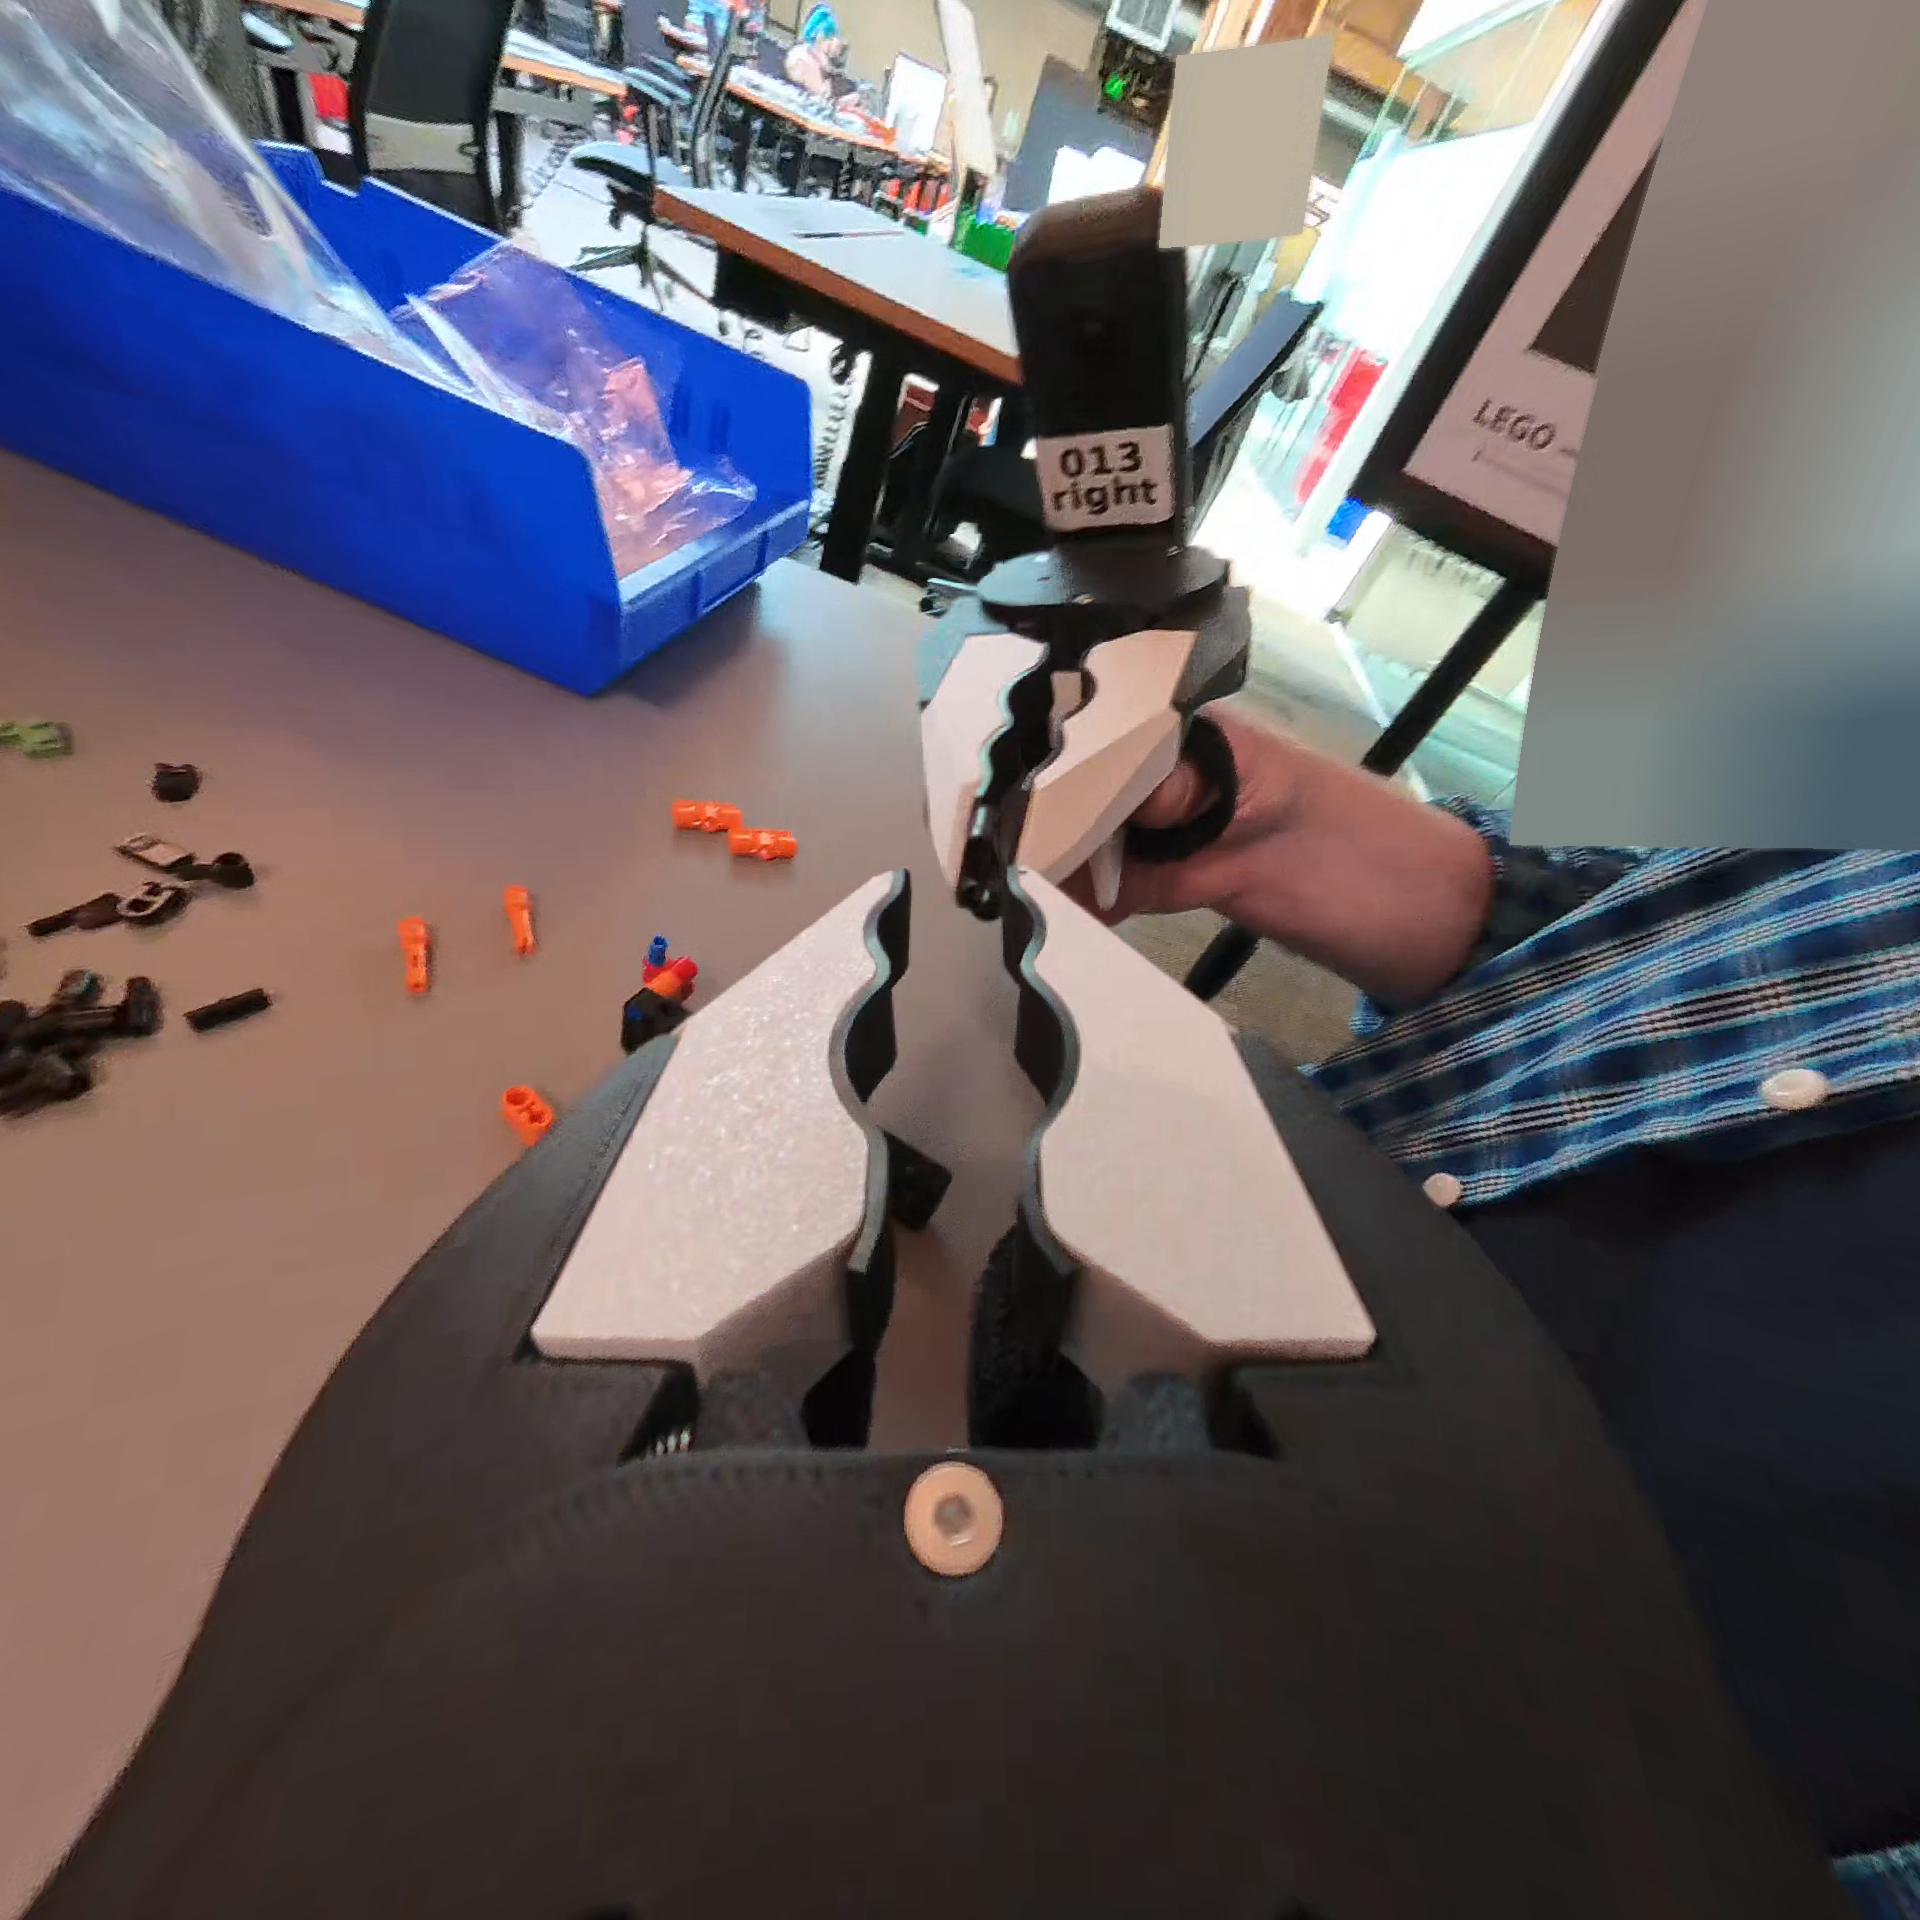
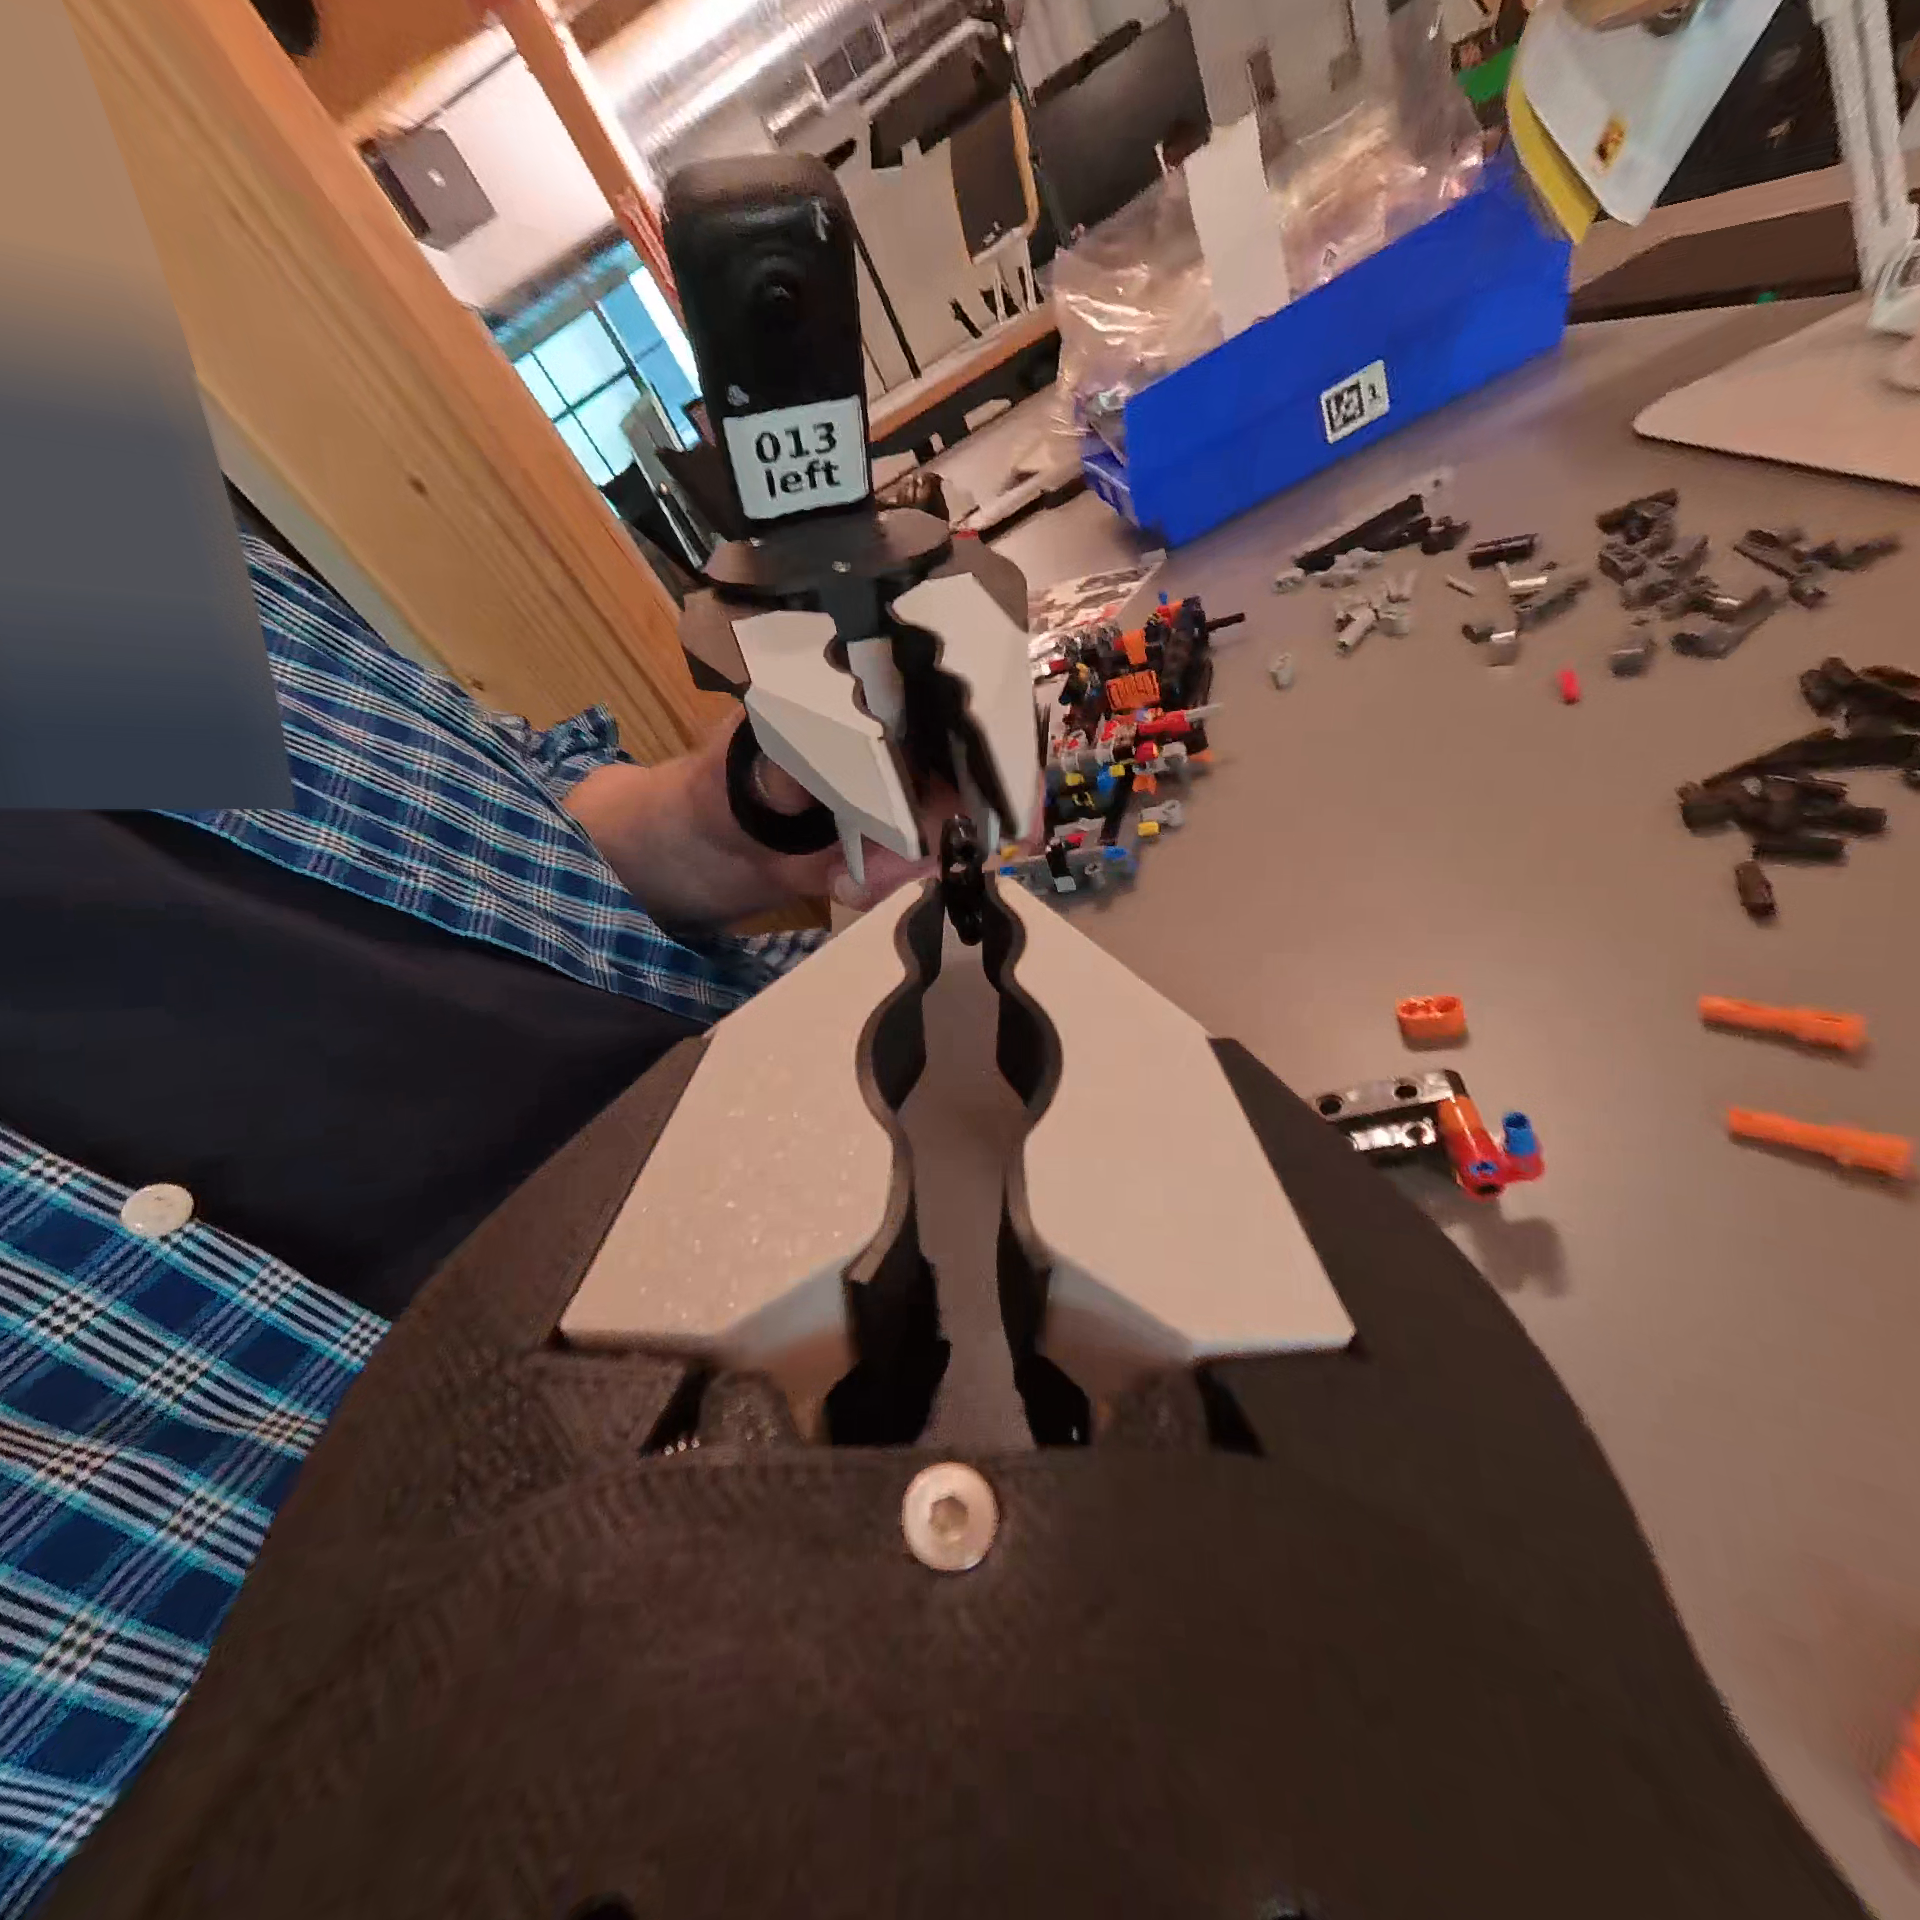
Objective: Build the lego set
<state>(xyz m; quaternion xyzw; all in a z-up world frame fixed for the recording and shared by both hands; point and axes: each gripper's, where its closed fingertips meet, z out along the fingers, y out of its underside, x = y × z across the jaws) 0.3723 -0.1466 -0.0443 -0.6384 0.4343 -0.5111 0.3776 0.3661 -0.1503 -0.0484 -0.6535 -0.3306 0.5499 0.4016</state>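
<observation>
Right wrist view shows the right tool [image 2: 961, 894] nearly closed, pinching a small black piece [image 2: 961, 878] at its tips. Facing it, tip to tip, the left tool [image 1: 956, 883] is a bit open and holds nothing (just waiting, I think). Beyond the tools, a half-built model [image 2: 1127, 717] sits on the tabletop [image 2: 1351, 883]. Loose black pieces [image 2: 1808, 769] and orange pieces [image 2: 1782, 1023] lie off to the side, so lots is left to build.
</observation>
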